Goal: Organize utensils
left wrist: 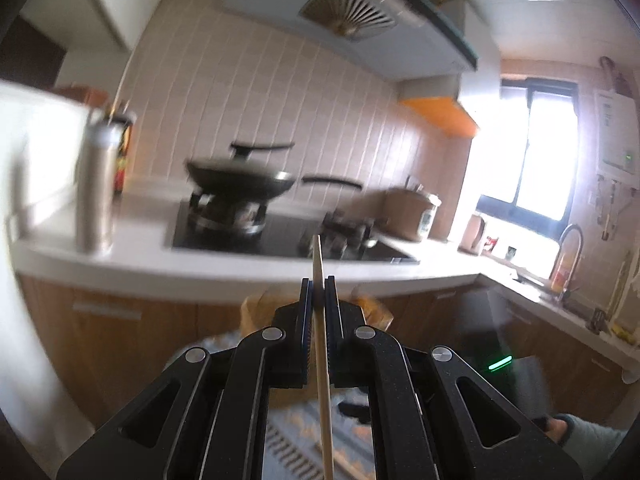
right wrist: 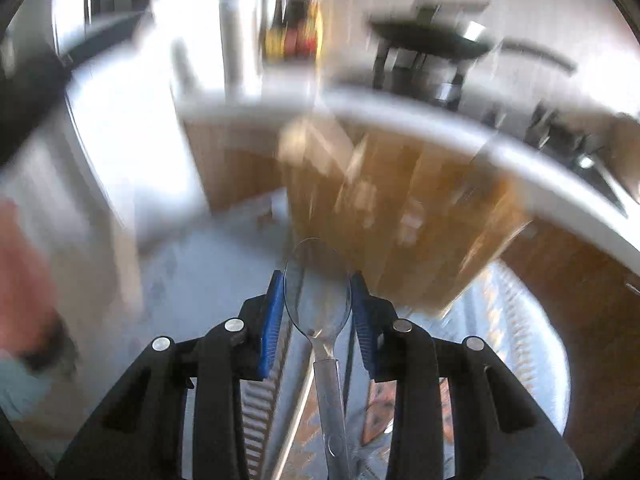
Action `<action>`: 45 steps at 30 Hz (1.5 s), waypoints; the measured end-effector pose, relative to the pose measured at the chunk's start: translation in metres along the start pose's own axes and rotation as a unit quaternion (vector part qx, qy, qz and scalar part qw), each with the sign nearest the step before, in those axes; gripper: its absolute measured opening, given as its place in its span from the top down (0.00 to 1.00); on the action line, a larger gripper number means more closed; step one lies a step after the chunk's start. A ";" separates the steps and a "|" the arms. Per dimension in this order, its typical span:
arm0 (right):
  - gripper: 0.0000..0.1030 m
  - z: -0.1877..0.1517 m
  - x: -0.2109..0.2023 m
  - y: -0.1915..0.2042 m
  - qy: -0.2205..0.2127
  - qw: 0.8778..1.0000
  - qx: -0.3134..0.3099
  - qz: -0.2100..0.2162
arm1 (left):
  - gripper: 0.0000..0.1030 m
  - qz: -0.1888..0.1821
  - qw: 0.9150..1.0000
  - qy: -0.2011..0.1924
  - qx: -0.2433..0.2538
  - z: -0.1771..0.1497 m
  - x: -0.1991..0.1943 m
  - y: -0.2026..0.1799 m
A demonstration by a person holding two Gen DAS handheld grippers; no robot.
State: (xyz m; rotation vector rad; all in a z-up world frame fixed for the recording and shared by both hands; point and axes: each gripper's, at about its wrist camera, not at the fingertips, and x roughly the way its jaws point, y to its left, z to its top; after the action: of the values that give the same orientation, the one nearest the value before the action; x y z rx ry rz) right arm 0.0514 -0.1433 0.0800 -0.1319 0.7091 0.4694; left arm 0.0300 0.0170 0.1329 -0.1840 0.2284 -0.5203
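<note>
My left claw (left wrist: 319,280) clamped on 1 wooden chopstick (left wrist: 321,320), tip poking ahead. My right claw (right wrist: 318,280) pinching clear plastic spoon (right wrist: 318,292) by bowl edges, handle trailing back. Risk: spoon slick, grip on curved rim, fast swing may pop it out; thin chopstick may pivot. Ahead of left: counter edge (left wrist: 240,272), wok (left wrist: 240,180), steel bottle (left wrist: 96,188). Right view blurred, cabinet close ahead.

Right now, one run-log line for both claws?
left claw: shut on chopstick | right claw: shut on clear plastic spoon | both off the counter
</note>
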 end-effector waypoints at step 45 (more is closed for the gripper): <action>0.70 0.088 0.024 -0.152 -0.295 0.943 0.150 -0.016 | 0.96 0.121 0.982 -0.140 0.037 0.013 0.137 -0.015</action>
State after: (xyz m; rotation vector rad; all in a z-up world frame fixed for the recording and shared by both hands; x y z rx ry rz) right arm 0.1891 -0.2453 0.1248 0.2774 0.1792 0.3375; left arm 0.1415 -0.0641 0.1254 -0.1530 -0.0428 -0.2567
